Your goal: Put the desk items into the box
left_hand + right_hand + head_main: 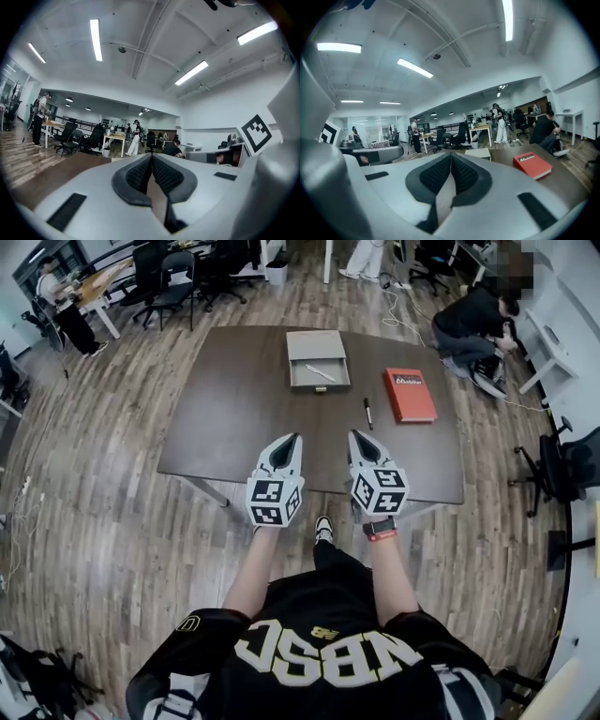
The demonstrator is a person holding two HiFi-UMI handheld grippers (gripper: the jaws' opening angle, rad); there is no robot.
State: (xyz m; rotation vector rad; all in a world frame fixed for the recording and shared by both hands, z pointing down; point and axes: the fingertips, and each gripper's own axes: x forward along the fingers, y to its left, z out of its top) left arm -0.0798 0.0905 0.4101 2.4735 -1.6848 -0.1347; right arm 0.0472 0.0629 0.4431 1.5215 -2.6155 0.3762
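An open grey box (318, 359) with a white pen (321, 373) inside stands at the far middle of the brown table (234, 418). To its right lie a red book (410, 394) and a black marker (368, 413). My left gripper (294, 438) and right gripper (355, 436) hover side by side above the table's near edge, both shut and empty. The right gripper view shows its shut jaws (451, 155), the red book (532, 165) and the box (478, 153) beyond. In the left gripper view the jaw tips (152, 156) meet, with nothing between them.
A person (473, 322) crouches on the floor beyond the table's far right corner. Office chairs (169, 287) and desks stand at the back left, another chair (562, 465) at the right. Wooden floor surrounds the table.
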